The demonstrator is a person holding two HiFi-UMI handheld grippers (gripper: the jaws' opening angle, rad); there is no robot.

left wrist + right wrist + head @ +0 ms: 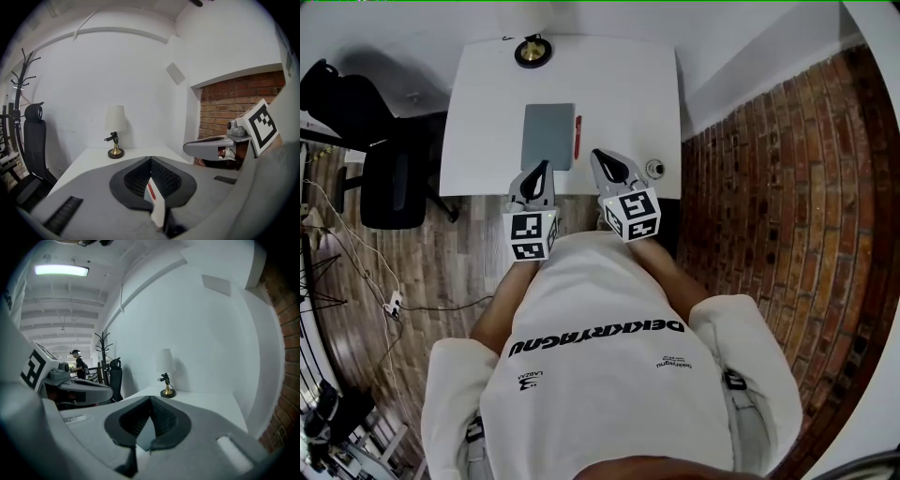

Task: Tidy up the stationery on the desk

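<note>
Against the white wall stands a white desk (487, 112), with a brick wall (787, 187) on its right side and a black office chair (389, 183) on the wooden floor at its left. You hold both tools over the near edge of the desk. The left gripper (540, 173) has its jaws pressed together with nothing between them, and the right gripper (605, 164) is the same, closed and empty. The stationery lies in front of you: a grey notebook (548, 136) lies flat near the middle of the desk, and a red pen (577, 138) lies just beside its right edge, parallel to it. A lamp (532, 52) with a brass foot stands at the far edge, and a small round object (654, 169), which I cannot identify, sits at the near right corner. I judge that the pen is light, thin and smooth, so it may roll or slip; take it across the middle of the barrel. The notebook looks light and rather stiff, but it lies flat, so the jaws will hardly get under it; I would take it at the near edge or a corner, perhaps after you slide it a little over the desk edge.
</note>
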